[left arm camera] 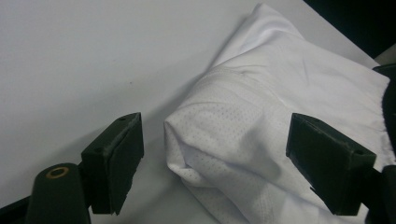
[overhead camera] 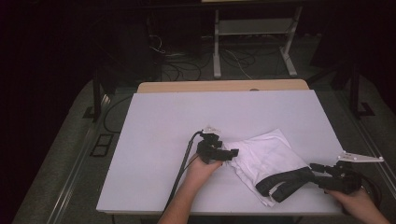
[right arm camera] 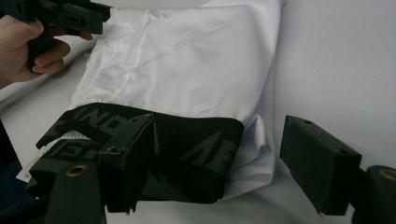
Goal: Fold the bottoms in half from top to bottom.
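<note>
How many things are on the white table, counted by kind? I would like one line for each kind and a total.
White garment with black waistband: 1
Handheld claws, left claw and right claw, both open: 2
Total on the table: 3

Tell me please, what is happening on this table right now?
A person works at a white table with a gripper in each hand, handling a folded white garment with a black waistband. The left gripper is open at the garment's folded white edge, one jaw on each side of the fold. The right gripper is also open, at the waistband end. Neither has closed on the cloth, which lies flat on the table.
</note>
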`<move>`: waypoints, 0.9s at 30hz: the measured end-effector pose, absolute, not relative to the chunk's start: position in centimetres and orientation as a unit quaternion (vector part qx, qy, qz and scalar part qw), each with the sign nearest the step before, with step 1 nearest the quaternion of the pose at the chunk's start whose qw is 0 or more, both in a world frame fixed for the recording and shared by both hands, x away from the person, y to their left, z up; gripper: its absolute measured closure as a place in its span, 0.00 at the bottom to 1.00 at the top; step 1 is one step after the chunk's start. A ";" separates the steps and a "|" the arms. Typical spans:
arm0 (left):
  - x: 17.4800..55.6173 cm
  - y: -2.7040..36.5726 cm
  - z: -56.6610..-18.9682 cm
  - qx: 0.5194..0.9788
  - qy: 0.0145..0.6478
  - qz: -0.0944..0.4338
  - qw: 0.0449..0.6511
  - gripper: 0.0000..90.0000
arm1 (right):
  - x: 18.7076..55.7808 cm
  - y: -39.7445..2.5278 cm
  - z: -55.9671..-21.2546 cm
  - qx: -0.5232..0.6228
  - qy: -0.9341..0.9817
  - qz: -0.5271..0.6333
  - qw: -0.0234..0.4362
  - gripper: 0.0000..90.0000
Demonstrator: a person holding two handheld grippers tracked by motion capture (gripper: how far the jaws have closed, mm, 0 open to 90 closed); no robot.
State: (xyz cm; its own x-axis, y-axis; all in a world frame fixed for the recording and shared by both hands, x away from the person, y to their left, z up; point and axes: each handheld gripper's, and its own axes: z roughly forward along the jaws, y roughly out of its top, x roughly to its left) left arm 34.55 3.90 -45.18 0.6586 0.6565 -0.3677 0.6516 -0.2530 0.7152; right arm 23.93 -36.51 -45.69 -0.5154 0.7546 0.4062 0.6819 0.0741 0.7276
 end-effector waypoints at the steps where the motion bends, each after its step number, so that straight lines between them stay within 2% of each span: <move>1: 34.5 3.9 -45.2 0.793 0.414 0.005 0.448 0.21 | 23.9 -36.4 -45.8 0.490 0.733 0.469 0.036 0.30; 7: 34.2 3.4 -45.5 0.803 0.411 0.016 0.432 0.28 | 23.7 -36.2 -45.8 0.488 0.738 0.464 0.042 0.32; 19: 34.2 3.2 -45.4 0.801 0.412 0.014 0.435 0.27 | 23.5 -36.1 -45.8 0.481 0.741 0.467 0.038 0.32; 22: 34.2 3.1 -45.4 0.801 0.410 0.013 0.435 0.28 | 23.4 -36.1 -45.9 0.483 0.742 0.464 0.034 0.38; 23: 34.2 2.9 -45.5 0.802 0.413 0.017 0.431 0.29 | 23.5 -36.1 -45.9 0.490 0.742 0.457 0.032 0.43; 25: 34.1 2.9 -45.5 0.802 0.414 0.017 0.431 0.32 | 23.5 -36.0 -46.0 0.492 0.742 0.454 0.031 0.45; 26: 34.0 2.7 -45.4 0.805 0.415 0.029 0.423 0.37 | 23.5 -35.8 -46.0 0.488 0.749 0.447 0.029 0.51; 27: 34.0 2.7 -45.4 0.805 0.415 0.029 0.423 0.40 | 23.5 -35.8 -46.0 0.488 0.749 0.447 0.029 0.51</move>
State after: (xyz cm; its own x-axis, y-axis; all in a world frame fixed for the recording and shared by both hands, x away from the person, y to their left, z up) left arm 34.05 2.67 -45.44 0.6536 0.6929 -0.3044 0.6438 -0.2976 0.7049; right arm 23.51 -35.82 -46.05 -0.5216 0.7572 0.3931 0.7052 0.1232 0.6983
